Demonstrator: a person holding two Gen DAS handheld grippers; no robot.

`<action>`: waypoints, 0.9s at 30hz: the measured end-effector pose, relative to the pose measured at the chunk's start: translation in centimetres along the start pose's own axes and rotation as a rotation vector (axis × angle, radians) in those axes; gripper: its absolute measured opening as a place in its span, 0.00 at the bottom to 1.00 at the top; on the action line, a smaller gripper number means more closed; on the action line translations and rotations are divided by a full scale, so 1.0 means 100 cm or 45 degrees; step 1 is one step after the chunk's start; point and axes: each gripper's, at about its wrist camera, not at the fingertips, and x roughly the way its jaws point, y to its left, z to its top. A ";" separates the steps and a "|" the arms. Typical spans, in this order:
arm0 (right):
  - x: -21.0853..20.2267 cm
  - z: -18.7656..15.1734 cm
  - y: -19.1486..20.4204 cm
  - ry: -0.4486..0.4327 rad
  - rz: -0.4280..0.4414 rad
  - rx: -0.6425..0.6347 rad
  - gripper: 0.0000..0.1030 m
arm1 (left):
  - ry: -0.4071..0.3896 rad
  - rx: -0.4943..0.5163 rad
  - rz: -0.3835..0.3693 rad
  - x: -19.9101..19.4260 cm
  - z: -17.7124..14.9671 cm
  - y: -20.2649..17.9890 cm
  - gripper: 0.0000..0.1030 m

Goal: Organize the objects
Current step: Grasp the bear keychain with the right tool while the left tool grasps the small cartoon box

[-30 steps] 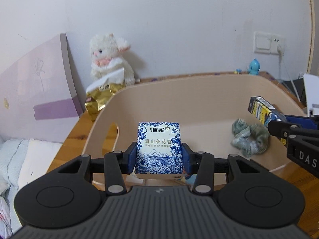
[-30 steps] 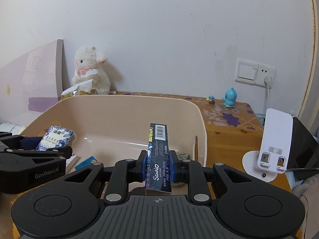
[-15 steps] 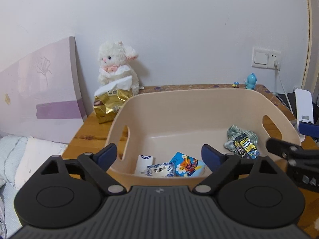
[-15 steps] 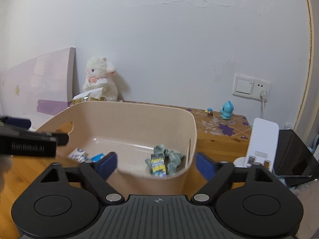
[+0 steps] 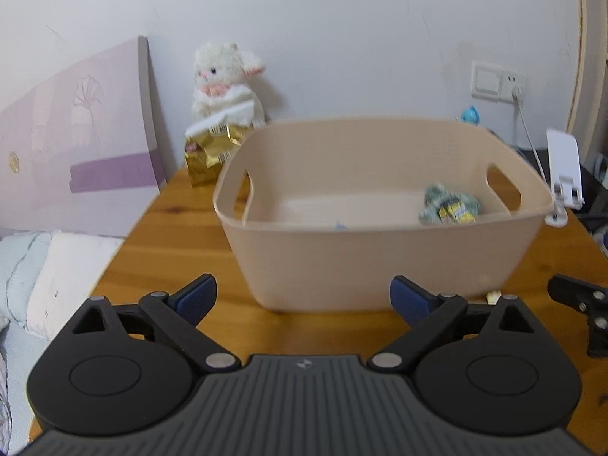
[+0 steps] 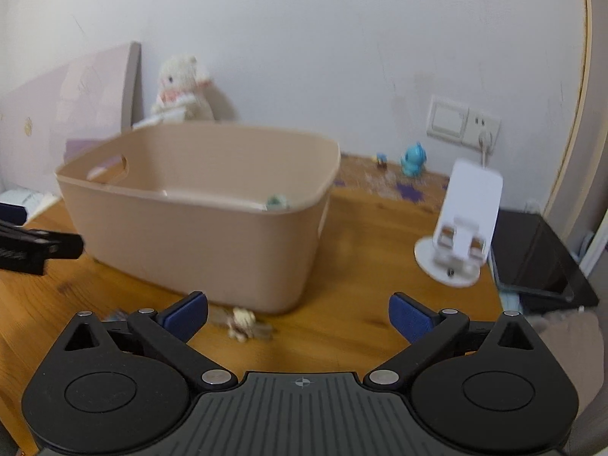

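Note:
A beige plastic basket [image 5: 380, 258] stands on the wooden table; it also shows in the right wrist view [image 6: 197, 235]. Inside it at the right lie a green scrunchie and a small yellow-blue box [image 5: 452, 209]. My left gripper [image 5: 304, 300] is open and empty, in front of the basket's near wall. My right gripper [image 6: 298, 313] is open and empty, in front of the basket's right corner. A small beige object [image 6: 243, 326] lies on the table between the right gripper's fingers and the basket. The other items in the basket are hidden by its wall.
A white plush toy [image 5: 224, 79] and a gold bag [image 5: 209, 148] stand behind the basket at the left. A pink board [image 5: 76, 152] leans on the wall. A white phone stand [image 6: 463, 224], a blue figurine [image 6: 414, 159] and a black device [image 6: 539, 258] are at the right.
Both grippers let go of their items, the tissue pack and the box, into the basket, opened wide, and pulled back and down to the table in front of the basket.

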 end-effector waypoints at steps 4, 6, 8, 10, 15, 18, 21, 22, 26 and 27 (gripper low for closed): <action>0.023 -0.015 -0.002 0.075 0.020 0.023 1.00 | 0.038 0.029 -0.058 0.006 -0.020 -0.009 0.95; 0.031 -0.021 0.001 0.093 0.027 0.005 1.00 | 0.064 0.048 -0.071 0.011 -0.028 -0.015 0.95; 0.036 -0.026 0.005 0.095 0.028 -0.022 1.00 | 0.097 0.061 -0.088 0.019 -0.034 -0.021 0.95; 0.041 -0.028 0.008 0.093 0.037 -0.038 1.00 | 0.127 0.072 -0.105 0.025 -0.041 -0.026 0.95; 0.050 -0.030 0.016 0.097 0.077 -0.039 1.00 | 0.182 0.083 -0.135 0.038 -0.051 -0.030 0.95; 0.054 -0.028 0.022 0.092 0.077 -0.048 1.00 | 0.206 0.073 -0.154 0.043 -0.053 -0.029 0.93; 0.062 -0.024 0.030 0.106 0.076 -0.065 1.00 | 0.219 0.066 -0.171 0.046 -0.054 -0.028 0.88; 0.065 -0.023 0.032 0.114 0.074 -0.063 1.00 | 0.224 0.065 -0.178 0.047 -0.055 -0.028 0.87; 0.073 -0.018 0.035 0.133 0.092 -0.007 1.00 | 0.244 0.055 -0.212 0.051 -0.057 -0.025 0.79; 0.075 -0.017 0.037 0.141 0.092 0.009 1.00 | 0.240 0.055 -0.216 0.051 -0.058 -0.024 0.79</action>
